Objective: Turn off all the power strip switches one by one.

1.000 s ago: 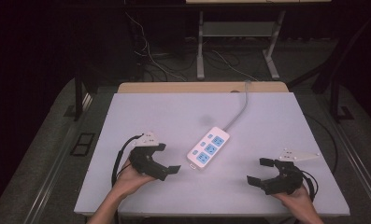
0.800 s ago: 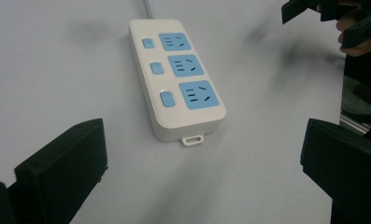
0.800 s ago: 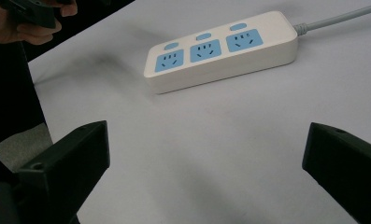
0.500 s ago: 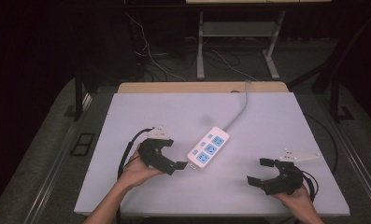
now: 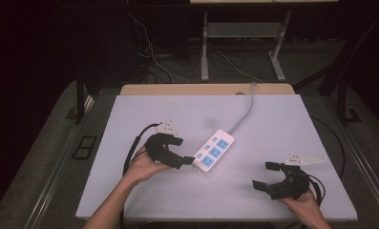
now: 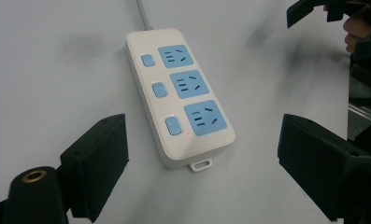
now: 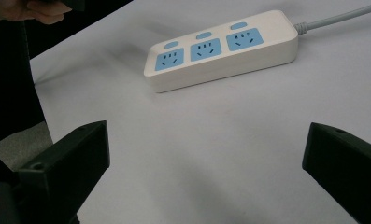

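Left gripper (image 5: 183, 150), jaws apart and just closing a little, holds nothing near the power strip (image 5: 215, 150); right gripper (image 5: 266, 174) gapes empty.

bare table (image 5: 177, 114) all around power strip (image 5: 215, 150).

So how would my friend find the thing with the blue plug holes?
Look at the pale table. Near its middle lies a white power strip, its grey cord running to the far edge. It alone has three blue sockets, each with a blue switch.
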`<state>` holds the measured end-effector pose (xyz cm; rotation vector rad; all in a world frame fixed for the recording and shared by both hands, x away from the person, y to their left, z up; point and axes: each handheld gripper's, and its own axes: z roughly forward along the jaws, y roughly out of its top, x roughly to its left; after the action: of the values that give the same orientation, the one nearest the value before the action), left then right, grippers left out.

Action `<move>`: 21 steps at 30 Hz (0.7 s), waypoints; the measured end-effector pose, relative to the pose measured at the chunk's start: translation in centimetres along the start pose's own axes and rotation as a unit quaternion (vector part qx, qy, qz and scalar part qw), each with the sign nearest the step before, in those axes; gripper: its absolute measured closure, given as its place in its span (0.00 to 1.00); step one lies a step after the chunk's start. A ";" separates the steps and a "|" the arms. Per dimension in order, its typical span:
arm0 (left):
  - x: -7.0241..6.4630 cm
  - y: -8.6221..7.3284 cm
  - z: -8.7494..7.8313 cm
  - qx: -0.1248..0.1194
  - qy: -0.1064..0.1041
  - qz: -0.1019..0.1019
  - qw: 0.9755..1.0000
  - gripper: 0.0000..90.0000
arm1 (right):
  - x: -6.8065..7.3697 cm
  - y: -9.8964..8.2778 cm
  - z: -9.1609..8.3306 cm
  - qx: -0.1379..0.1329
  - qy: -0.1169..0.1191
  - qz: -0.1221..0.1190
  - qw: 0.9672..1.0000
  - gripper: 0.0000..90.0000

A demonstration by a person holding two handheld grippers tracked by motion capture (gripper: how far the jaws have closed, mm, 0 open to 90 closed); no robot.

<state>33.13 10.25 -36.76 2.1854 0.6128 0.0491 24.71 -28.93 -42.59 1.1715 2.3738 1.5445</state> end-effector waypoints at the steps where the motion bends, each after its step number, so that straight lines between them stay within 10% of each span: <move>1: 0.1 0.1 0.1 0.002 -0.001 0.000 1.000 0.19 | 0.0 0.0 0.0 0.000 0.000 0.000 1.000 0.01; 21: 1.3 1.0 2.4 0.048 -0.006 0.007 0.999 0.78 | -0.1 -0.1 0.1 0.012 -0.013 0.000 1.000 0.01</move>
<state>35.27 8.56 -37.80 2.2813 0.6032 0.0145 24.77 -28.91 -42.71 1.1886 2.3826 1.4959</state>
